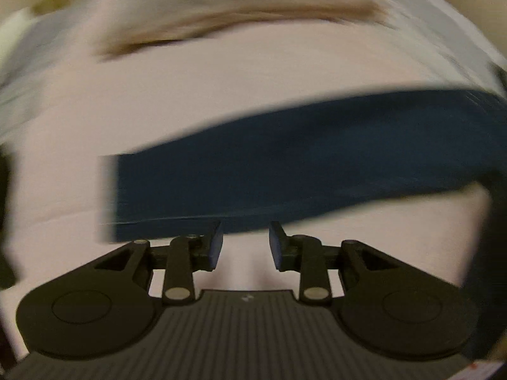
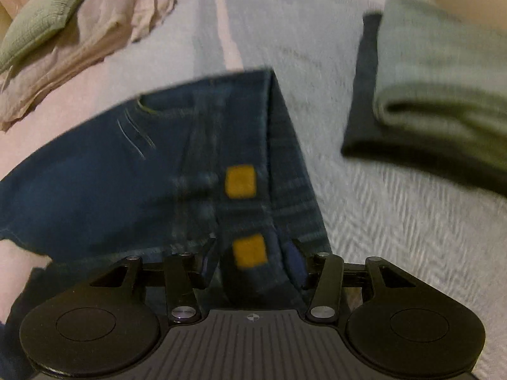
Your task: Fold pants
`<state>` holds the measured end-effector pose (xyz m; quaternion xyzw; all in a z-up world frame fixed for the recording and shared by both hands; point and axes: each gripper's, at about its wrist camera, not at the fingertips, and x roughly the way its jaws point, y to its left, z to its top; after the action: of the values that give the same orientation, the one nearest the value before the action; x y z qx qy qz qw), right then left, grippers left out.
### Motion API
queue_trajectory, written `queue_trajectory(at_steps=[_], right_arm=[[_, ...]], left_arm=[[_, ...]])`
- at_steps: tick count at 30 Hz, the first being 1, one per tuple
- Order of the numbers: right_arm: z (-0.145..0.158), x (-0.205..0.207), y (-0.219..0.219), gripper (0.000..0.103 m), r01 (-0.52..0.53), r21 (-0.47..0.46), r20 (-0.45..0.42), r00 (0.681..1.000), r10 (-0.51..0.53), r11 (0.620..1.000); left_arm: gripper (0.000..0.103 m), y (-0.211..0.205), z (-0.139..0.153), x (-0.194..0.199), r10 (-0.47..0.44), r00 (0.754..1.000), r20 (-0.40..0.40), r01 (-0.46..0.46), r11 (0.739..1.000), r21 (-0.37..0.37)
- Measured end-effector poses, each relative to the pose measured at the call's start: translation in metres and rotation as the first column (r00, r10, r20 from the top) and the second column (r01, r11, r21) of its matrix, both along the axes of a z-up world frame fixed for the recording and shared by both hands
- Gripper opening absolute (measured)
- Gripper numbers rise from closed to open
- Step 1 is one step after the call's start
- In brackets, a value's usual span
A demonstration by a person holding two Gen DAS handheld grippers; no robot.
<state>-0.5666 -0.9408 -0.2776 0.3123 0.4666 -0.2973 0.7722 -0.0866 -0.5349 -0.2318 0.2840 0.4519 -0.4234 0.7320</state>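
No container shows in either view; everything lies loose on a pale bedcover (image 2: 364, 221) with a woven herringbone texture. In the right wrist view the pants (image 2: 133, 174), dark blue denim, spread from the centre out to 9 o'clock, and a thick fold of the waist area with two orange-yellow patches (image 2: 240, 181) runs down to 6 o'clock, straight into the right gripper (image 2: 250, 266). Its fingers sit on either side of that fold and appear to pinch it, the cloth filling the gap between them. At 2 to 3 o'clock a stack of folded clothes (image 2: 440, 72), grey-green over something dark, rests on the bedcover apart from the pants, though blurred. At 10 to 11 o'clock lies a rumpled beige cloth (image 2: 88, 38) with a green knitted cushion (image 2: 41, 15) on top of it. In the left wrist view, heavily blurred, a long blue leg of the pants crosses from 9 o'clock to 3 o'clock over the light surface, its cut end at the left. The left gripper (image 1: 245, 245) hangs at 6 o'clock with its fingers spread and nothing between them, their tips just at the near edge of the leg; whether they touch it cannot be told. A tan streak (image 1: 240, 22) shows near 12 o'clock, too smeared to identify.
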Motion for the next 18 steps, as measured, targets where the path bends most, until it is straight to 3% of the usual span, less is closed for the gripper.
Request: queue_trajectory(at_steps=[3, 6, 9, 11, 12, 13, 14, 16, 18], right_arm=[[-0.011, -0.01, -0.007, 0.046, -0.035, 0.048, 0.051, 0.998, 0.033, 0.998], [-0.01, -0.017, -0.012, 0.046, -0.043, 0.124, 0.167, 0.986, 0.022, 0.991], [-0.015, -0.024, -0.022, 0.045, -0.047, 0.169, 0.218, 0.976, 0.009, 0.985], [-0.023, -0.027, -0.029, 0.037, -0.032, 0.213, 0.259, 0.966, -0.025, 0.977], [-0.027, -0.027, -0.032, 0.021, -0.025, 0.229, 0.261, 0.965, -0.036, 0.973], [-0.029, -0.026, -0.033, 0.006, -0.028, 0.226, 0.244, 0.969, -0.029, 0.974], [-0.027, -0.024, -0.035, 0.002, -0.034, 0.207, 0.216, 0.976, -0.012, 0.978], [-0.009, -0.019, -0.026, 0.0, -0.05, 0.129, 0.169, 0.985, 0.028, 0.99], [0.024, -0.018, -0.021, 0.0, -0.087, -0.003, 0.18, 0.98, 0.086, 0.996]], left_arm=[[0.028, -0.059, -0.013, -0.072, -0.208, 0.975, -0.076, 0.205, 0.977, -0.052], [0.031, -0.119, -0.02, -0.138, -0.397, 0.913, -0.095, 0.386, 0.915, -0.118], [0.032, -0.174, -0.025, -0.188, -0.499, 0.856, -0.133, 0.472, 0.861, -0.189], [0.033, -0.203, -0.034, -0.215, -0.562, 0.816, -0.134, 0.53, 0.82, -0.216], [0.033, -0.214, -0.041, -0.229, -0.595, 0.794, -0.123, 0.566, 0.798, -0.206], [0.033, -0.226, -0.048, -0.242, -0.627, 0.771, -0.108, 0.604, 0.775, -0.187], [0.033, -0.235, -0.053, -0.252, -0.653, 0.751, -0.1, 0.632, 0.754, -0.177], [0.033, -0.246, -0.061, -0.267, -0.692, 0.717, -0.079, 0.679, 0.72, -0.146], [0.033, -0.254, -0.06, -0.275, -0.702, 0.708, -0.083, 0.688, 0.711, -0.146]])
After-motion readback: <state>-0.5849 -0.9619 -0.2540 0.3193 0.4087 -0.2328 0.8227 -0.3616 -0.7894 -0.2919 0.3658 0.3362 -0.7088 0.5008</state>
